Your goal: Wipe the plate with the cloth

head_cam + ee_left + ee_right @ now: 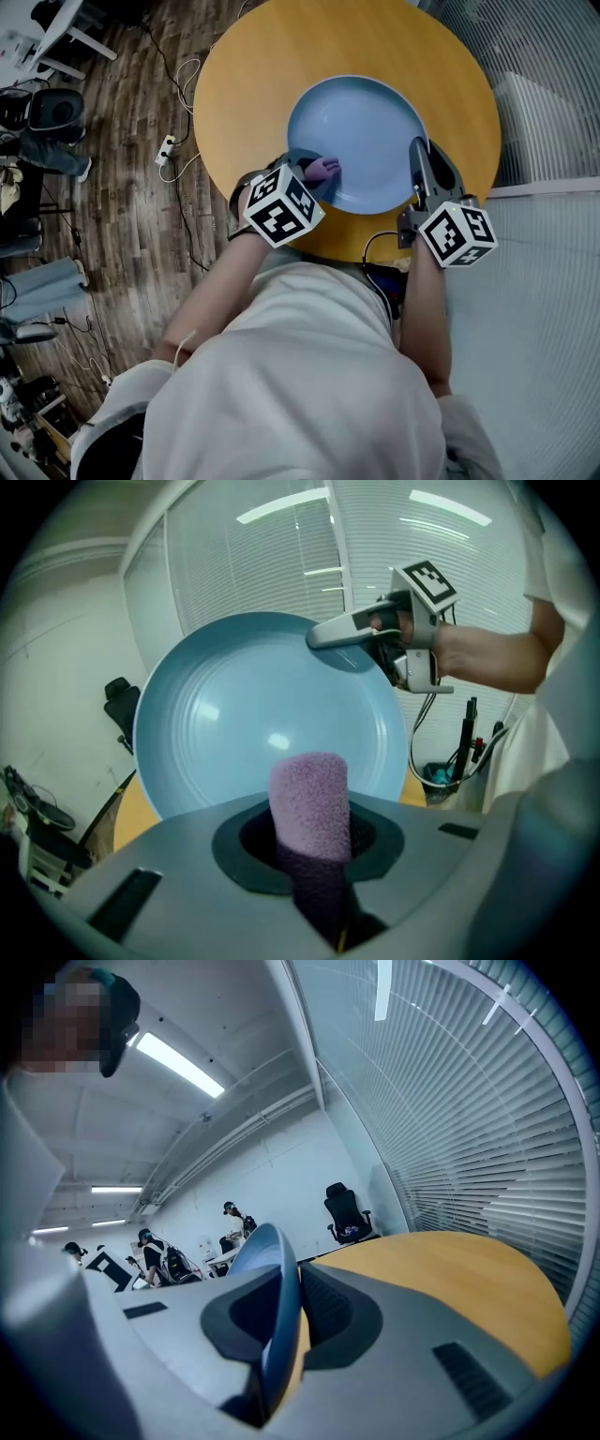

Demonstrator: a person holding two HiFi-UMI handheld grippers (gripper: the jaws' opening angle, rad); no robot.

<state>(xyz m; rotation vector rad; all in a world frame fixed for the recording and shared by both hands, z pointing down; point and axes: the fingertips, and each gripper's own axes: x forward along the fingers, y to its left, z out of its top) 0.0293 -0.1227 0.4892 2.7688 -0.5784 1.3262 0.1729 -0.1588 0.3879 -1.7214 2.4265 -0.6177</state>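
Observation:
A light blue plate (pixel 361 141) lies on the round orange table (pixel 244 75). My left gripper (pixel 317 176) is shut on a rolled purple cloth (pixel 326 169), which rests at the plate's near-left rim. In the left gripper view the cloth (pixel 311 799) sticks out between the jaws of my left gripper (pixel 309 846), with the plate (pixel 234 714) right behind it. My right gripper (pixel 419 157) is shut on the plate's right rim. The right gripper view shows the rim (pixel 278 1288) edge-on between the jaws of my right gripper (pixel 281 1330).
Wooden floor with a power strip (pixel 166 150) and cables lies left of the table. White blinds (pixel 544 84) run along the right. A black office chair (pixel 345 1211) and several people stand far beyond the table (pixel 450 1279).

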